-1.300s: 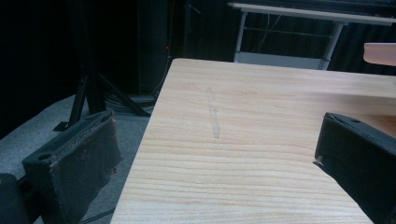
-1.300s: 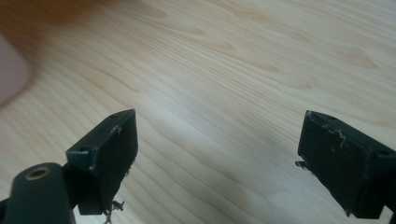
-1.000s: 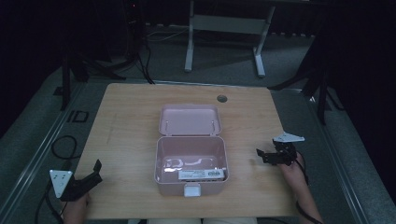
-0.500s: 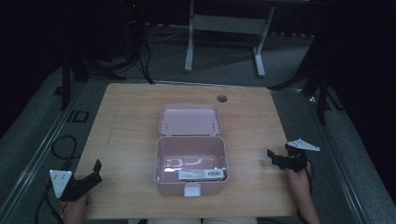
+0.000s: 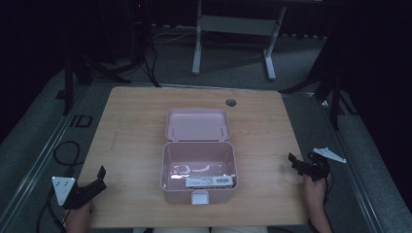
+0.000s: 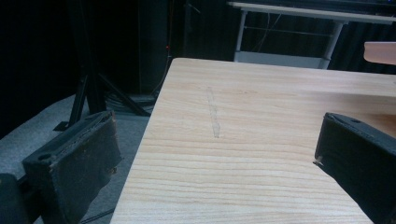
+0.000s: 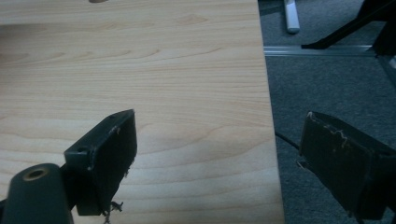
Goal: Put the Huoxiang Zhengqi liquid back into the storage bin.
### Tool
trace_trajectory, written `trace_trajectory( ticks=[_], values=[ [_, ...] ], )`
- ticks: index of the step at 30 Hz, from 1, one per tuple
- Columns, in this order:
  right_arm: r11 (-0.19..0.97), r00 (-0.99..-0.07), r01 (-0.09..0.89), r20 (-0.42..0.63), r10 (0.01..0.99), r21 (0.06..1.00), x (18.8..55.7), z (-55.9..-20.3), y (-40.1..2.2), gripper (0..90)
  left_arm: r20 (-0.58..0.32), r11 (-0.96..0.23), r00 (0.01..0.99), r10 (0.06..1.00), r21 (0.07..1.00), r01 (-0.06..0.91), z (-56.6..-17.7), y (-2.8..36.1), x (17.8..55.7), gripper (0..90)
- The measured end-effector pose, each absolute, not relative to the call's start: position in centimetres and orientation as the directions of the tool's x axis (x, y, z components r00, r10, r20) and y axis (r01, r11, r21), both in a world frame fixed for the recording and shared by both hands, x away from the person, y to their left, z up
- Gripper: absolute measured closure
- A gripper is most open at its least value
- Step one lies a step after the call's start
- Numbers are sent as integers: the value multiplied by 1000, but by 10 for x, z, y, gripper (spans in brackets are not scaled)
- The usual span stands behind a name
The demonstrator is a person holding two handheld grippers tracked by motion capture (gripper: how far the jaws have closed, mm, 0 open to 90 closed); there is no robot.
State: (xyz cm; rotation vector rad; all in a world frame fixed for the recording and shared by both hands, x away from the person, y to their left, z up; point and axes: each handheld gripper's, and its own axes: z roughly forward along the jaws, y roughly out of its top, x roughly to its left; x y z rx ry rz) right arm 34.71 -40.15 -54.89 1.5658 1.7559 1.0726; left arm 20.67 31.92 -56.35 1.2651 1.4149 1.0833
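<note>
A: Where does everything sit?

B: The pink box (image 5: 199, 167) stands open in the middle of the counter (image 5: 131, 131), its lid (image 5: 197, 124) tipped back and lying behind it. A flat white item (image 5: 210, 181) lies inside along the near wall, and the white latch (image 5: 199, 197) faces the person.

A: And the tools?

B: The left tool (image 5: 97, 179) hovers at the near left corner of the counter, jaws spread wide with nothing between them; its own view looks along bare wood. The right tool (image 5: 297, 164) is at the right edge, also gaping and empty. In its own view one jaw hangs over the wood and the other over the grey floor (image 7: 327, 84).

A: So what could go wrong?

B: Both tools are well apart from the box, so any reach is a long one. My guess is the lid is the weak spot: if a jaw catches its rim from the side instead of from behind, the whole box may slide, since nothing braces it.

A: And the item inside?

B: It lies flat against the wall, so a jaw would probably scrape the bottom or pinch the wall along with it. Closing the lid one-handed could also push the box toward the near edge, where the latch already sits close to it.

A: The right tool?

B: It is half off the counter; dropping straight down could knock a jaw on the edge.
</note>
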Motion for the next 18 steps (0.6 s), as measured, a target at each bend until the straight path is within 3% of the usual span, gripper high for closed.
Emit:
trace_trajectory(
  ticks=[18],
  values=[
    [16, -131, 570, 72, 989, 822, 350, -549, -399, 112, -74, 83, -54, 996, 981, 177, -564, 319, 206, 4]
  ],
)
